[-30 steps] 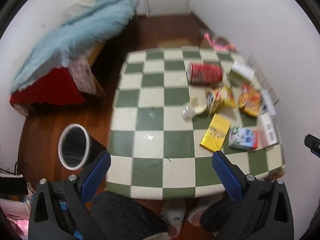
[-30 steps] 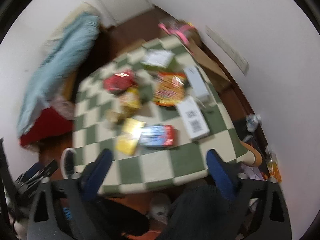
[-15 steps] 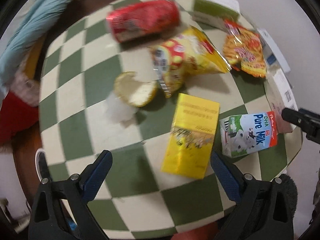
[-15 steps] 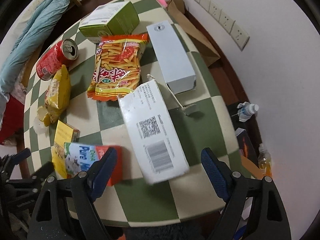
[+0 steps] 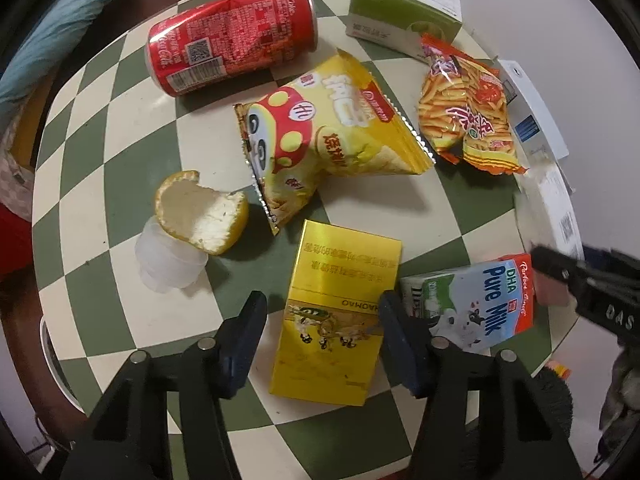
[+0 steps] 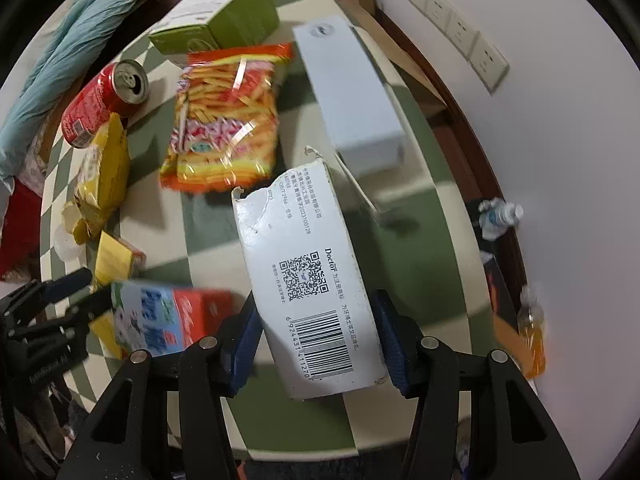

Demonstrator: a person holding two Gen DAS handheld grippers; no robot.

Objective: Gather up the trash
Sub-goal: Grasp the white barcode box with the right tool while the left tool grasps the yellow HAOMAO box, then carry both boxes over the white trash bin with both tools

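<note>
Trash lies on a green-and-cream checked table [image 5: 120, 184]. My left gripper [image 5: 322, 320] is open and straddles a yellow box [image 5: 336, 280], with a small gap at its left finger. My right gripper [image 6: 316, 332] is shut on a white barcode box [image 6: 304, 256] that lies flat, its pads against both long edges. Between the two boxes lies a milk carton [image 5: 472, 308]. Farther back are a red can [image 5: 232, 44], a yellow snack bag [image 5: 328, 140], an orange fries bag [image 6: 228, 120], a green box [image 6: 216, 20], an orange peel [image 5: 200, 212] and a clear cup [image 5: 164, 264].
A pale grey box [image 6: 352, 92] lies behind the barcode box. The wall with sockets [image 6: 452, 24] runs close on the right. On the floor there stand a small bottle [image 6: 500, 216] and an orange drink bottle [image 6: 532, 336]. A white bin rim [image 5: 52, 360] shows at the table's left.
Both grippers have come down close over the table and narrowed. The left now straddles the yellow box and the right has closed on the barcode box.
</note>
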